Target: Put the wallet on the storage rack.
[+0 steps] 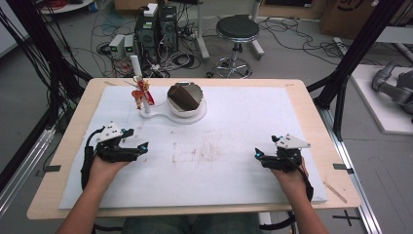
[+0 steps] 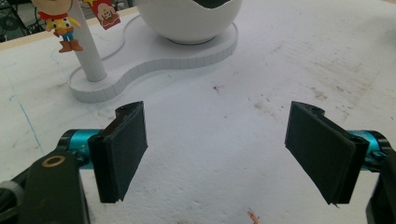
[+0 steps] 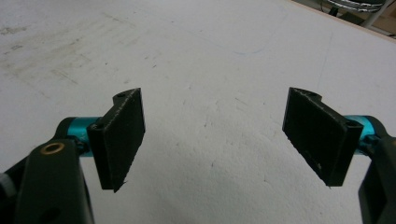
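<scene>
Both grippers, left (image 1: 138,145) and right (image 1: 259,155), rest open and empty on the mat (image 1: 234,122); nearest the left, a small figure (image 2: 60,25) hangs on the stand's post (image 2: 91,56), probably light, best pinched at its body.

table (image 1: 311,105) — wooden | white mat (image 1: 243,122) — on it | white stand (image 1: 173,116) on mat

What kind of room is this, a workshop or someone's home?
Likely a lab or workshop: computers ringed by cables on the floor, a stool, and a frame around the table.
</scene>
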`<state>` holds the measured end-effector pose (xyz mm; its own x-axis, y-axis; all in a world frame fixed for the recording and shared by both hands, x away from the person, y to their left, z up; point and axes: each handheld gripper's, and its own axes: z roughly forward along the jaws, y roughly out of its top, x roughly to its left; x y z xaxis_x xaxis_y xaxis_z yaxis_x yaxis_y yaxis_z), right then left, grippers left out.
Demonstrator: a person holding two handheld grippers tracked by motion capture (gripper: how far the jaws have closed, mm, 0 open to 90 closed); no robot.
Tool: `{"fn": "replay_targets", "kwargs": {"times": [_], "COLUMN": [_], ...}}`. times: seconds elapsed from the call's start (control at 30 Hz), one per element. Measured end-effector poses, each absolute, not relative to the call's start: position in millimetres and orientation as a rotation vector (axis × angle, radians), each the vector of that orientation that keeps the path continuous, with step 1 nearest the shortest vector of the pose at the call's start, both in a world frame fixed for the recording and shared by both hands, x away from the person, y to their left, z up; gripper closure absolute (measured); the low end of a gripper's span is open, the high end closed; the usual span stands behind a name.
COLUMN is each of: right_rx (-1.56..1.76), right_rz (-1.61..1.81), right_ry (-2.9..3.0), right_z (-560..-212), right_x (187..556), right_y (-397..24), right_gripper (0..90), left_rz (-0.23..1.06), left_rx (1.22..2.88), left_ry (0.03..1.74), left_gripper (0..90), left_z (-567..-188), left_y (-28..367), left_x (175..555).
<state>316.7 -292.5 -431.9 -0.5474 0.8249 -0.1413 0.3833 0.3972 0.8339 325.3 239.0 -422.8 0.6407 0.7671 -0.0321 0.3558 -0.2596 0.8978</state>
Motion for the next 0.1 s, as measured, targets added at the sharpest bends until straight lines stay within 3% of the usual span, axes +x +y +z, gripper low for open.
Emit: {"fn": "replay_targets", "kwargs": {"times": [0.1], "right_rx": [1.024], "right_rz": [1.048], "right_ry": [2.111], "right_z": [-432.3], "right_x": [316.9], "right_y": [-292.3], "right_gripper": [21.3], "left_rz": [0.511], "left_rx": [1.858], "left_ry": [0.904], "left_gripper": [20.8], "left_z": [-423.9], "left_y": [240.0], "left_x": [325.9]}}
